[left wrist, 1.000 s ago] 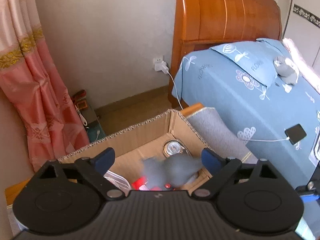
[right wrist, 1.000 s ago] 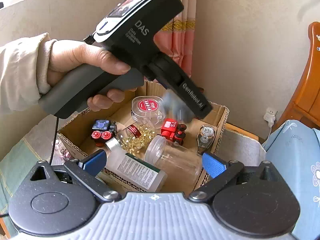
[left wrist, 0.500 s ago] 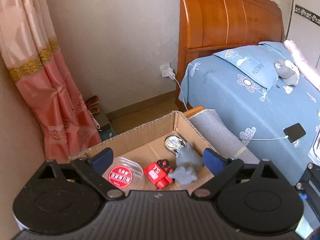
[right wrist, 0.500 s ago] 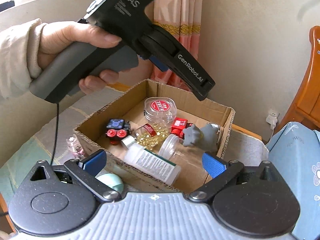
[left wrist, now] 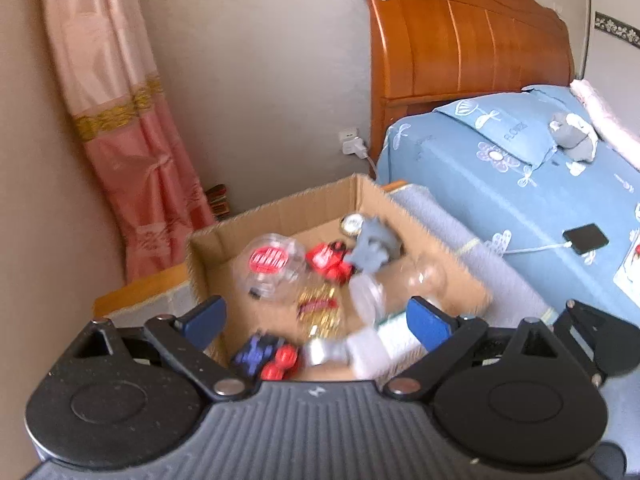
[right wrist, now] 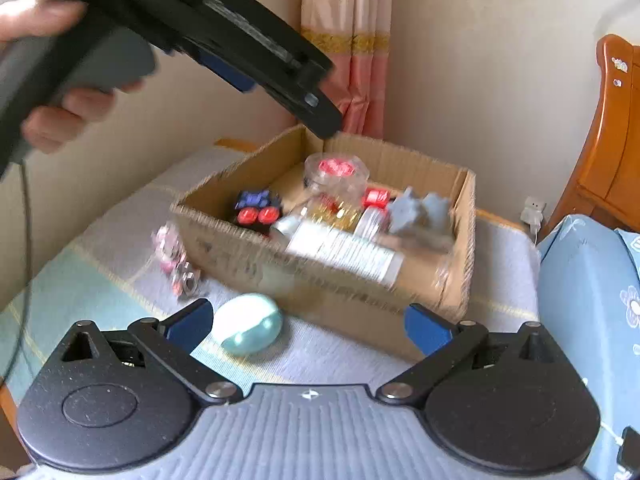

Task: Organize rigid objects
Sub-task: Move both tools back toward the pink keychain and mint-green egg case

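A: Status? Use the cardboard box [right wrist: 320,276] as reference, biggest stuff first.

B: Box sits open-topped on a pale cloth surface [right wrist: 100,256], bed [left wrist: 520,200] just past its far right corner. Left gripper [left wrist: 316,316] hangs above the box's near edge. Its jaws have just been opening and now stand wide apart, nothing between the pads. In the right view a hand [right wrist: 52,120] holds it over the box's left corner.

A: Right one?

B: Right gripper [right wrist: 308,324] is outside the box, at its near wall. Jaws spread wide, gripping nothing.

A: Contents?

B: In the box: white labelled bottle [right wrist: 344,250] lying along the near wall. Clear round tub with red lid [right wrist: 336,172] toward the far wall. Grey figure [right wrist: 420,212] at the right end. Blue-and-red toy [right wrist: 258,208] at the left end. Small red toy [right wrist: 376,198] between tub and grey figure. Frames are blurred, finer detail unreadable.

A: Anything outside?

B: Pale teal egg-shaped thing [right wrist: 250,324] on the cloth just in front of the box's near wall, between the right gripper's fingers but untouched. Small pink-and-clear item [right wrist: 172,252] beside the box's left near corner.
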A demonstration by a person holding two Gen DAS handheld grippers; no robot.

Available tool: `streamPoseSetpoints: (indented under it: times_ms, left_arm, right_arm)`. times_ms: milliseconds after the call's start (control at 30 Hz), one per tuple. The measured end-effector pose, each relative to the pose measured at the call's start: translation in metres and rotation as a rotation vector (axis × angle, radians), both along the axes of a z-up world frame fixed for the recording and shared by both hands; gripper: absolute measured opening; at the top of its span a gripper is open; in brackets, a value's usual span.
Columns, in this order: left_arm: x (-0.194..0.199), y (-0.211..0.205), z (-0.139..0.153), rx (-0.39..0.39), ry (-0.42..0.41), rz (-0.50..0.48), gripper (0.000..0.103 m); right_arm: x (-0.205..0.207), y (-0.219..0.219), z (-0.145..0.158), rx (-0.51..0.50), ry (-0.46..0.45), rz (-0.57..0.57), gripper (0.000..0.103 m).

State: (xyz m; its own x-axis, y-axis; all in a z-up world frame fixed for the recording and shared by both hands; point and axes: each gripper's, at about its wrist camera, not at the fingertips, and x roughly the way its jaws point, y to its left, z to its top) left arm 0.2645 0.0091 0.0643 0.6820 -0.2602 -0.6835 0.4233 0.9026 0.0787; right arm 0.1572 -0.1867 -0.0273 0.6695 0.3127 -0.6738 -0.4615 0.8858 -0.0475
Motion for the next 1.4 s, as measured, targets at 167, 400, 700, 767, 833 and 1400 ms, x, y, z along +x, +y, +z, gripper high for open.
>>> streamPoseSetpoints:
  times_ms: [167, 400, 700, 767, 833, 1400]
  left_arm:
    - [-0.036, 0.025, -0.018, -0.010, -0.018, 0.020, 0.102]
    - [-0.064, 0.058, -0.055, -0.022, -0.014, 0.117, 0.102]
    - [-0.075, 0.094, -0.090, -0.076, 0.048, 0.218, 0.102]
    - [-0.073, 0.099, -0.093, -0.100, 0.054, 0.233, 0.102]
    - [-0.069, 0.104, -0.096, -0.117, 0.061, 0.249, 0.102]
    - [-0.017, 0.129, -0.094, -0.103, 0.021, 0.353, 0.102]
  right_arm:
    - [-0.009, 0.006, -0.019, 0.050, 0.041, -0.023, 0.103]
    - [-0.009, 0.026, -0.063, 0.017, 0.117, -0.089, 0.103]
    - [-0.006, 0.051, -0.083, -0.015, 0.093, -0.092, 0.103]
    - [-0.001, 0.055, -0.083, -0.013, 0.092, -0.104, 0.103]
    - [0.005, 0.058, -0.084, -0.011, 0.088, -0.116, 0.103]
    - [0.023, 0.063, -0.088, 0.004, 0.043, -0.132, 0.103]
